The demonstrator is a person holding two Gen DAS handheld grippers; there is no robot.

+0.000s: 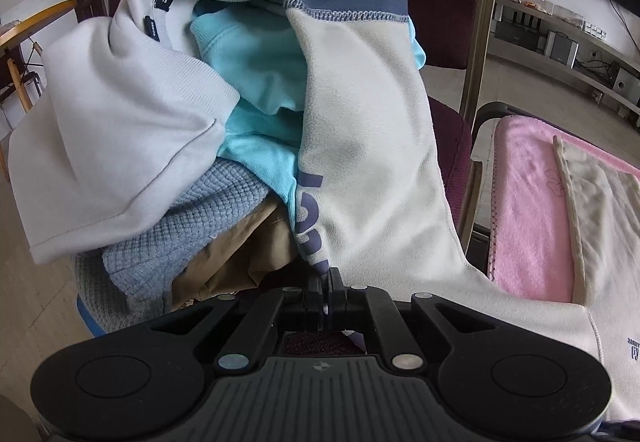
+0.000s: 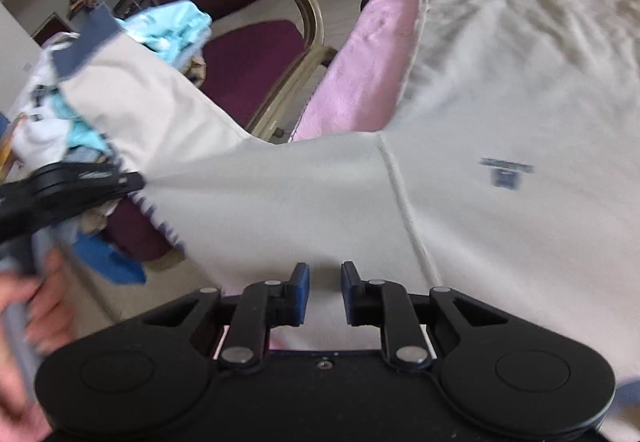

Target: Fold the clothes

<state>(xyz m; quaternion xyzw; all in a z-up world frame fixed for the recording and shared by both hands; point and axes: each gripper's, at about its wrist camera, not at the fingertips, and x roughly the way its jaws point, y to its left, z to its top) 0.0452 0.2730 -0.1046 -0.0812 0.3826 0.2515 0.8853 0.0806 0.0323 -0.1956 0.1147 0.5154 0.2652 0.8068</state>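
A cream sweatshirt (image 2: pixel 500 114) with a small dark chest logo lies spread on a pink towel (image 2: pixel 348 82). Its sleeve (image 1: pixel 360 130), with a blue-grey cuff and dark lettering, stretches out to the left over a pile of clothes. My left gripper (image 1: pixel 328 278) is shut on the sleeve's edge; it also shows in the right wrist view (image 2: pixel 132 182), pinching the sleeve. My right gripper (image 2: pixel 325 282) is open with blue pads, just above the sweatshirt near the shoulder seam, holding nothing.
A pile of clothes (image 1: pixel 160 122) sits left: pale grey top, turquoise garment, blue knit, tan fabric. A maroon chair with a metal frame (image 2: pixel 248 70) stands between the pile and the towel. Shelving runs along the far wall (image 1: pixel 568 38).
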